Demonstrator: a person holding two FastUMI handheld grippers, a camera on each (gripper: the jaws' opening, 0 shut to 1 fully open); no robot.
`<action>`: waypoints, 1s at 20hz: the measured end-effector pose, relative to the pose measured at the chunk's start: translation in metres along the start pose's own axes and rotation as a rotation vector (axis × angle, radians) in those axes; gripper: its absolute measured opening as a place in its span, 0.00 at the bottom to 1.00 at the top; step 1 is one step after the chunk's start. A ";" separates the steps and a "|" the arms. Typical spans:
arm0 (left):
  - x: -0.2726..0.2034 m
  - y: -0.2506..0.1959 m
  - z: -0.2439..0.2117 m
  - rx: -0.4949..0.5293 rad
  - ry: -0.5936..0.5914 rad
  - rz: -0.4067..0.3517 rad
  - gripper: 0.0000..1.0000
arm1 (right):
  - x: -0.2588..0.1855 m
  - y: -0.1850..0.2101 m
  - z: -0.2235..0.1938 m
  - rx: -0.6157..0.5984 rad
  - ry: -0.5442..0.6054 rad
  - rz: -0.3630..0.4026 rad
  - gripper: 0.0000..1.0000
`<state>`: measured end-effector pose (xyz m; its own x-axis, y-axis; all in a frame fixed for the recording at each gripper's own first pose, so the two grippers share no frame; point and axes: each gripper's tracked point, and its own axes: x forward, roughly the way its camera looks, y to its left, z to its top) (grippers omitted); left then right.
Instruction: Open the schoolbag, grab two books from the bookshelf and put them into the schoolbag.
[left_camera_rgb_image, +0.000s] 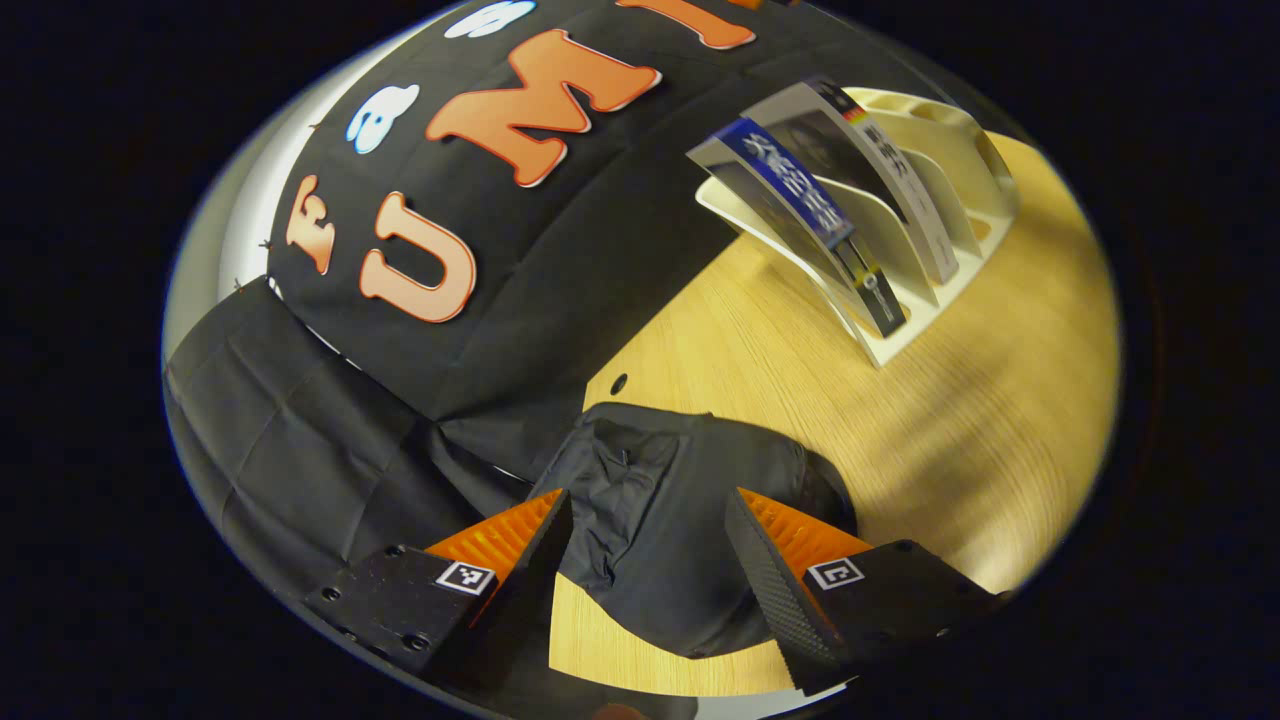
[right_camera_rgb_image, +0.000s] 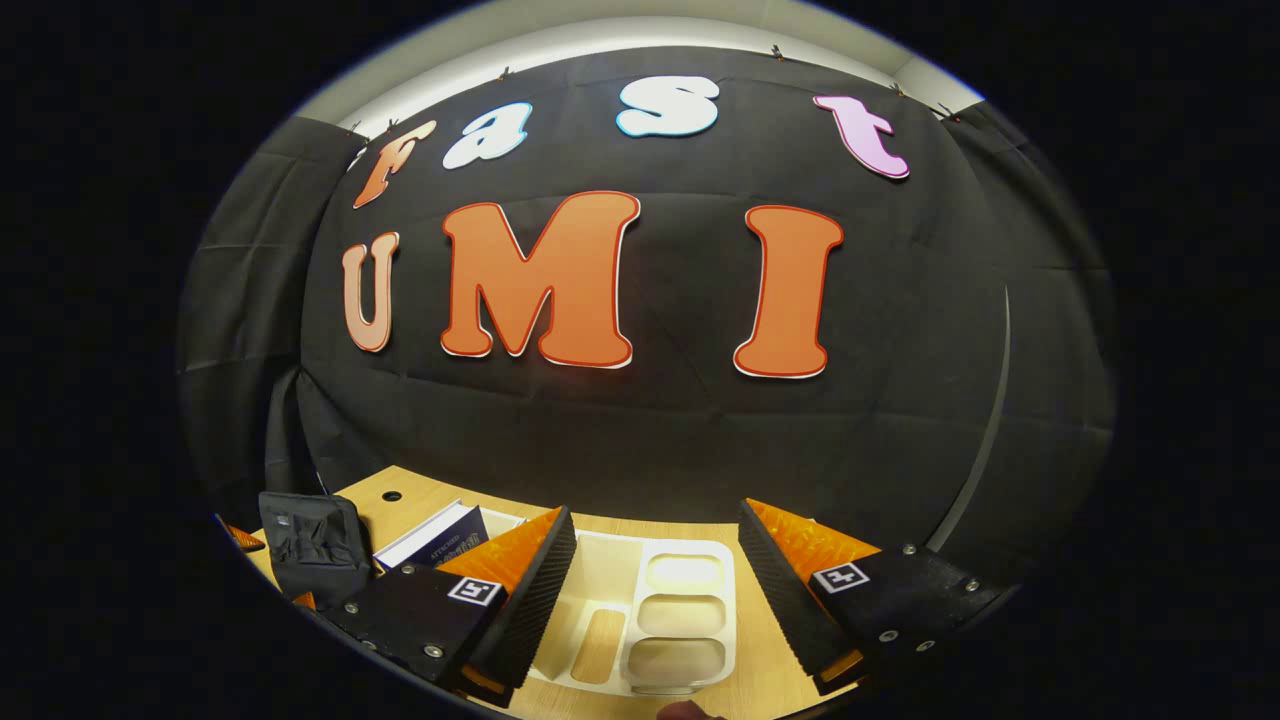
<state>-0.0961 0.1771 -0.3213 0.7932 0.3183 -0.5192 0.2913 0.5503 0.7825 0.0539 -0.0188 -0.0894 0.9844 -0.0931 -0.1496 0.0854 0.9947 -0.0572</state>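
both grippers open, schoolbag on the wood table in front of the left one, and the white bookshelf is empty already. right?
Not quite: the bookshelf is not empty. The left gripper view shows two books standing in its slots. The rest holds: the left gripper and the right gripper both have their jaws apart, and the schoolbag lies on the wood table before the left one.

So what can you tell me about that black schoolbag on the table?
The schoolbag is small, of soft, wrinkled black fabric, slumped on the wooden table near its edge by the booth's cloth wall. It looks closed, though the zip is hard to make out. The left tongs hang open just before it, one finger either side, not visibly pressing it. In the right gripper view it sits left of the white bookshelf, apart from it.
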 end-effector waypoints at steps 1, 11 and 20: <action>0.003 -0.008 -0.005 0.026 0.015 -0.013 0.98 | 0.000 -0.003 0.000 0.001 0.001 -0.006 0.97; 0.025 -0.019 -0.028 0.142 0.070 -0.035 0.97 | -0.005 -0.026 -0.006 0.006 0.006 -0.070 0.97; 0.058 -0.015 -0.014 0.148 0.054 -0.071 0.95 | -0.017 -0.025 0.004 0.000 -0.004 -0.102 0.97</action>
<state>-0.0620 0.1984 -0.3684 0.7394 0.3259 -0.5891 0.4241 0.4541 0.7835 0.0353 -0.0421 -0.0815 0.9712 -0.1933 -0.1392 0.1848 0.9802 -0.0717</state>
